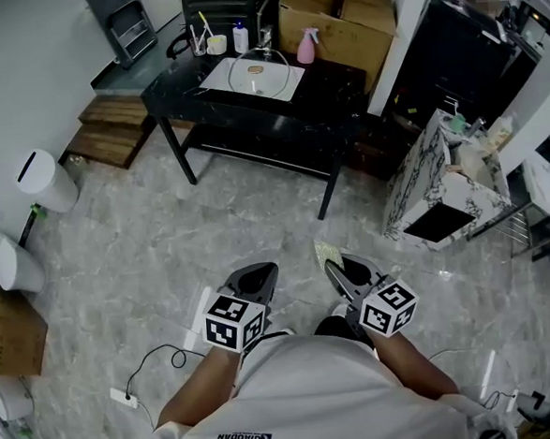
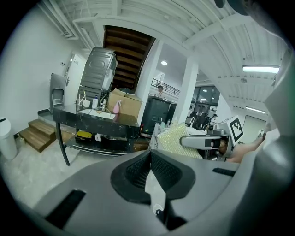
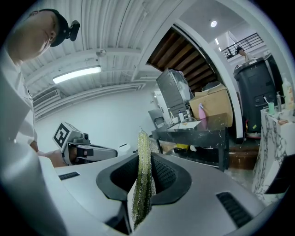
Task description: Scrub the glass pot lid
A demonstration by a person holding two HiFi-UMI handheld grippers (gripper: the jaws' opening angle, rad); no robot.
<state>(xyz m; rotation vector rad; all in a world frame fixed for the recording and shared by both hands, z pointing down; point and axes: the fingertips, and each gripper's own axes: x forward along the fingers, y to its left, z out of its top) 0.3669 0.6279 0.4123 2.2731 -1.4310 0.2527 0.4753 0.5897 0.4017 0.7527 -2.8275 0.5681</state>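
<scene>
**While the lid waits out of reach: stock of holdings and task items**

Since I am standing well back on the floor, I list what I have to work with.

- **Item one, glass pot lid (image 1: 257, 72).** It lies on a white board (image 1: 220, 79) on the black table (image 1: 337, 92), well apart from both grippers. I judge it stiff, weighty for its kind, brittle, and slick once wet. The centre knob looks the safest hold, and the rim is second choice for steadying.
- **Item two, left gripper (image 1: 258, 279).** Its jaws are brought together with nothing between them.
- **Item three, right gripper (image 1: 342, 271).** It is clamped on a yellow-green scouring pad (image 1: 327, 251). The pad looks soft and light, and it is gripped so that most of it stands proud of the jaws.

**View notes**

- Only the head view gives the lid's outline and the stretch of floor between me and the table.
- The right gripper view shows the pad's thin edge pinched between the jaws, which the head view barely hints at.
- The left gripper view shows the pad's broad face, and its own jaws meeting empty.

By my reading, scrubbing is not yet begun.
</scene>
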